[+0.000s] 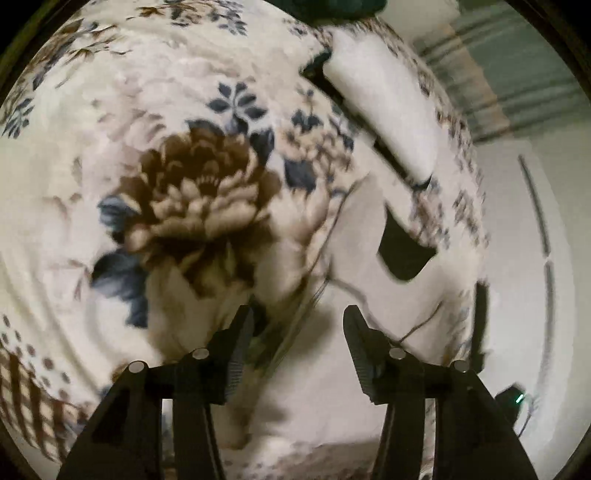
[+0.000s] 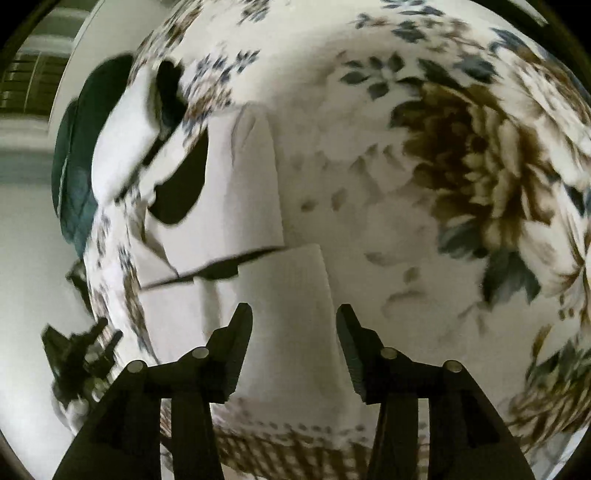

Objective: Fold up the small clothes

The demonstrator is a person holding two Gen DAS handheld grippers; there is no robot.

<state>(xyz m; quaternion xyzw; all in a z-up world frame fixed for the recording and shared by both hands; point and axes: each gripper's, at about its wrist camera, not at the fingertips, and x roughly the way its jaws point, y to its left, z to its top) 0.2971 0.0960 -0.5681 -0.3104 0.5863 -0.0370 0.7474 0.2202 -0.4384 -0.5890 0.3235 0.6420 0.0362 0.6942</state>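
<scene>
White socks with black heel patches lie on a floral blanket [image 1: 192, 192]. In the left wrist view one white sock [image 1: 384, 122] lies at the upper right and another white garment [image 1: 365, 236] with a black patch [image 1: 402, 251] spreads just ahead of my left gripper [image 1: 299, 325], which is open and empty above it. In the right wrist view a white sock [image 2: 236, 184] with a black patch lies left of centre, and a second white sock [image 2: 291, 317] lies right under my open, empty right gripper [image 2: 294, 321]. The left gripper [image 2: 74, 354] shows at the lower left.
The floral blanket [image 2: 461, 166] covers the whole surface. A dark green cloth [image 2: 74, 173] lies at its far left edge in the right wrist view and at the top in the left wrist view [image 1: 332, 7]. White floor [image 1: 524, 258] lies beyond the blanket edge.
</scene>
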